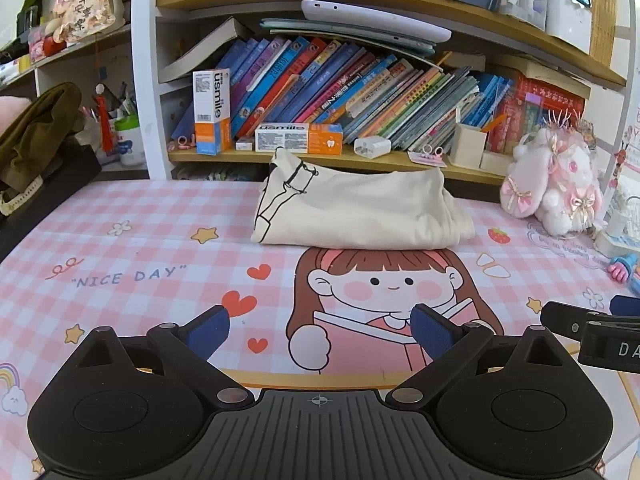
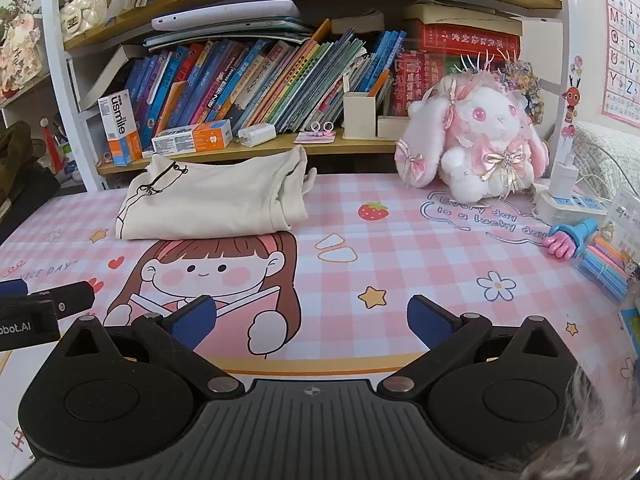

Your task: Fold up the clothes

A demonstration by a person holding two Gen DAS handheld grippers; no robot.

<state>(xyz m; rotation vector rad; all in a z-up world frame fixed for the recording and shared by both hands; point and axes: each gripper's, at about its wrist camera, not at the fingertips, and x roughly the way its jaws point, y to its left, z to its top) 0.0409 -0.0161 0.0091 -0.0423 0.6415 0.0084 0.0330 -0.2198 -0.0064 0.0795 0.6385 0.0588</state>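
Note:
A cream garment with a black line drawing (image 1: pixel 356 212) lies folded into a compact bundle at the back of the pink checked desk mat (image 1: pixel 160 248), just under the bookshelf. It also shows in the right wrist view (image 2: pixel 212 200). My left gripper (image 1: pixel 320 332) is open and empty, low over the mat's near edge, well short of the garment. My right gripper (image 2: pixel 312 324) is open and empty too, beside the left one. Its fingers (image 1: pixel 576 322) show at the right edge of the left wrist view.
A bookshelf (image 1: pixel 360 160) full of books and boxes stands behind the mat. A pink plush rabbit (image 2: pixel 476 140), a power strip (image 2: pixel 572 204) and small toys (image 2: pixel 572 240) sit at the right. An olive cloth (image 1: pixel 36 132) lies on a dark object at the left.

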